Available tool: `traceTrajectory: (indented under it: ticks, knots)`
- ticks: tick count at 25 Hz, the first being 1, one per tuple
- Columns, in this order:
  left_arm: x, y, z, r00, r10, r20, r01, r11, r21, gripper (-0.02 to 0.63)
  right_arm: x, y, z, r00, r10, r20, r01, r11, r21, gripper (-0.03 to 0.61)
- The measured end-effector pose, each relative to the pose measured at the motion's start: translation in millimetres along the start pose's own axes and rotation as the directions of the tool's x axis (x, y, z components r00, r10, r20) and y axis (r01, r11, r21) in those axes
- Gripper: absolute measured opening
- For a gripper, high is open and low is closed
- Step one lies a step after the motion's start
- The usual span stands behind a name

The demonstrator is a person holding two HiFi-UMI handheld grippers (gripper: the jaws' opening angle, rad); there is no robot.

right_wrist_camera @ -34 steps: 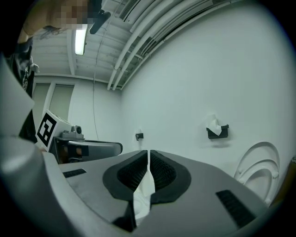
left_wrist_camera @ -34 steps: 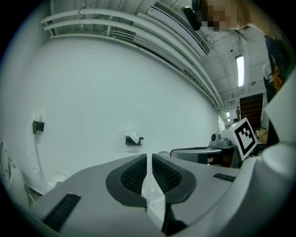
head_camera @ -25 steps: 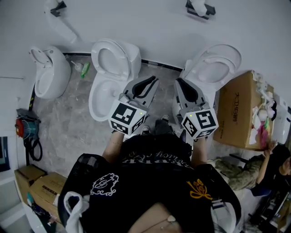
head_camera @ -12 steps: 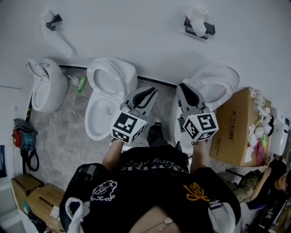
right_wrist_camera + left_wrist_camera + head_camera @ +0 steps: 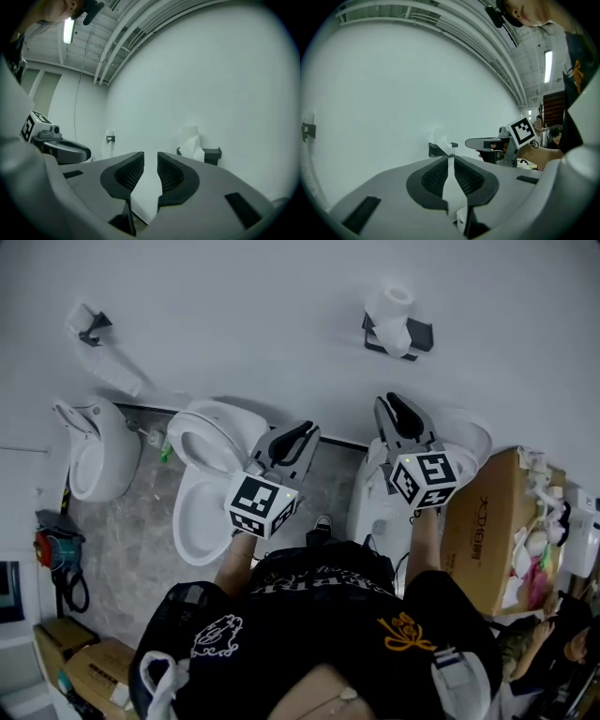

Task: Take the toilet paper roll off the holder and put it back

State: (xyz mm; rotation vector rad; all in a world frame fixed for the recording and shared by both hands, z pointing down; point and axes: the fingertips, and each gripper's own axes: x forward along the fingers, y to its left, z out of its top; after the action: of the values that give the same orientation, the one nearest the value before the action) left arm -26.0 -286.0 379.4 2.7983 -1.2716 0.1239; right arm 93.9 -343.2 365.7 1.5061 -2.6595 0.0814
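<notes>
A white toilet paper roll (image 5: pixel 393 304) sits on a black holder (image 5: pixel 415 335) fixed to the white wall, with a loose end hanging down. My right gripper (image 5: pixel 397 405) points at the wall just below the holder, apart from it. Its jaws have just been opening and stand slightly apart with nothing between them. In the right gripper view the roll (image 5: pixel 190 139) and holder (image 5: pixel 212 154) lie a little right of the right gripper (image 5: pixel 151 158). My left gripper (image 5: pixel 302 435) is lower and to the left, shut and empty. The left gripper view shows the roll (image 5: pixel 439 139) ahead of the left gripper (image 5: pixel 449 158).
Three white toilets stand along the wall: left (image 5: pixel 92 442), middle (image 5: pixel 208 460) and right (image 5: pixel 457 439). A second holder (image 5: pixel 88 324) hangs at the upper left. A cardboard box (image 5: pixel 476 526) full of stuff stands at the right, with a seated person (image 5: pixel 553 643) beyond it.
Both grippers have moved closer to the wall. The right one has risen toward the holder with the roll and its jaws have parted a little. The left stays shut.
</notes>
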Motion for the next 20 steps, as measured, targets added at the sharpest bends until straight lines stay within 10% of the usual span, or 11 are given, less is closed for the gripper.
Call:
traceTrajectory:
  ticks: [20]
  knots:
    - [95.7, 28.3, 0.7, 0.997, 0.052, -0.056, -0.05, 0.998, 0.037, 0.04, 142.1, -147.7, 39.0, 0.99, 0.056, -0.13, -0.096, 0.938, -0.334, 0.34]
